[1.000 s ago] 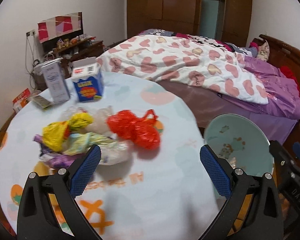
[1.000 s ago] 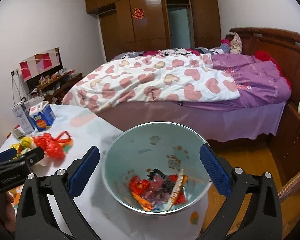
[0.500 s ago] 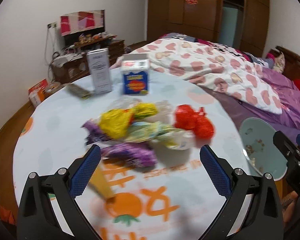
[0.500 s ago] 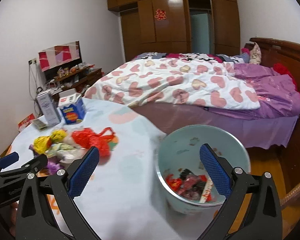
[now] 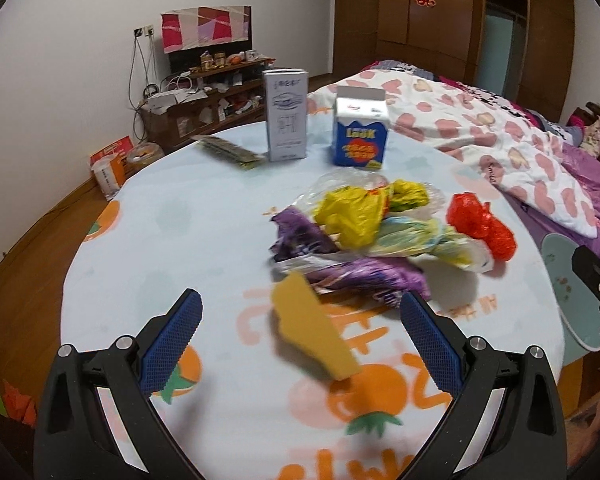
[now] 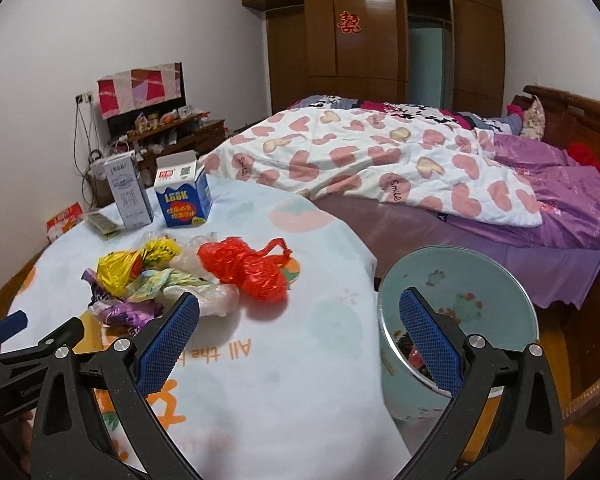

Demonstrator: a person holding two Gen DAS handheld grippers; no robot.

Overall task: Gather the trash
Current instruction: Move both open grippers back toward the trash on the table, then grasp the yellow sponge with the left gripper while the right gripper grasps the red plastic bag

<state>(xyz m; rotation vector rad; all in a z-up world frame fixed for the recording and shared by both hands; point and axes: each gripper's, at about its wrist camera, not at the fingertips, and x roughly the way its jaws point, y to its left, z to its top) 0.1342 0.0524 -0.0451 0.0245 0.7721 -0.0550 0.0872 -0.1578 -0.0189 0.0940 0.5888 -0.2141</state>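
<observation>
Yellowish card, blurred, lies on the tablecloth between my left gripper's wide-open, empty fingers; I can't make out what it is. Just beyond sits the trash heap, wrappers tangled, with the red bag at its right. The bin is cut off at the table's edge.

From the right wrist, my right gripper also gapes, holding nothing. Its right finger hides part of the bin; the bin's contents barely show.

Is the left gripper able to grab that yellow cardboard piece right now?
Probably yes. The left gripper is open, and the yellow cardboard piece lies flat on the table between its fingers, nothing covering it.
</observation>
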